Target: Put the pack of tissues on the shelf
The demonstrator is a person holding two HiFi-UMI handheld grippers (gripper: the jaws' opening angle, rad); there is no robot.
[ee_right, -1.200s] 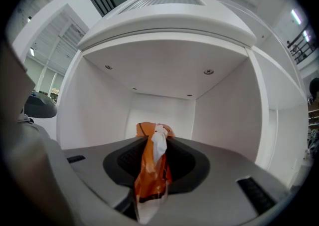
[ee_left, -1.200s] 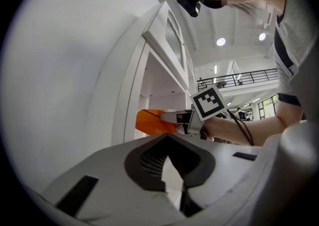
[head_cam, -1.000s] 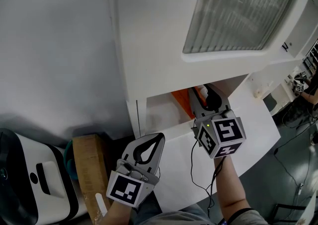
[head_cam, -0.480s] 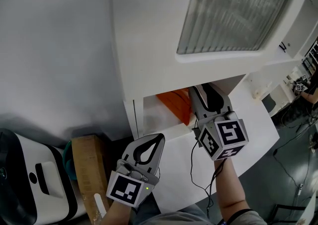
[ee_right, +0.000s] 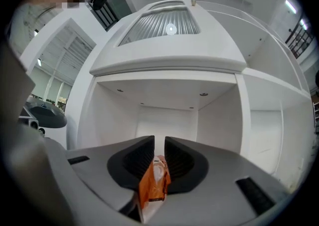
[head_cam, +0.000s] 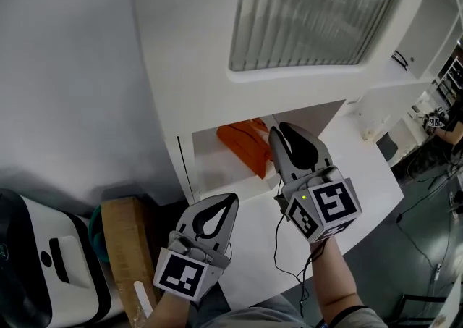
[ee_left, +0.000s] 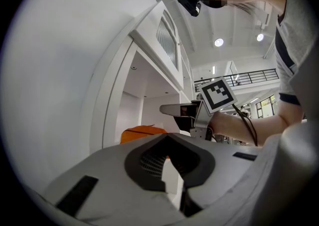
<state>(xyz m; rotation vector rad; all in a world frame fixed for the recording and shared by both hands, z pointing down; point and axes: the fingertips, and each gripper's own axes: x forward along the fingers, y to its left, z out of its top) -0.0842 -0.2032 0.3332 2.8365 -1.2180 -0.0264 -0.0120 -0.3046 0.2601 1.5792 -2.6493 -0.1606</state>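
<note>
The orange pack of tissues [head_cam: 242, 140] lies on the white shelf [head_cam: 215, 169] inside the open cabinet compartment. My right gripper [head_cam: 278, 131] hovers at the compartment's mouth, just right of the pack. Its jaws are closing and stand a narrow gap apart. In the right gripper view the pack [ee_right: 154, 182] shows low in that gap between the right gripper's [ee_right: 158, 140] jaws, and I see no pad pressing on it. My left gripper [head_cam: 233, 198] stays below the shelf edge, tips together and empty. From the left gripper [ee_left: 167, 135] view the pack [ee_left: 142, 131] peeks over the jaws.
A frosted cabinet door [head_cam: 311, 8] hangs above the compartment. A white counter [head_cam: 365, 174] runs off to the right. A cardboard box [head_cam: 126, 247] and a white machine [head_cam: 43, 261] stand at the lower left. A black cable [head_cam: 278, 243] trails under the right gripper.
My right gripper has drawn back a little from the compartment. The pack now lies in plain sight on the shelf to its left. The left gripper has not moved.
</note>
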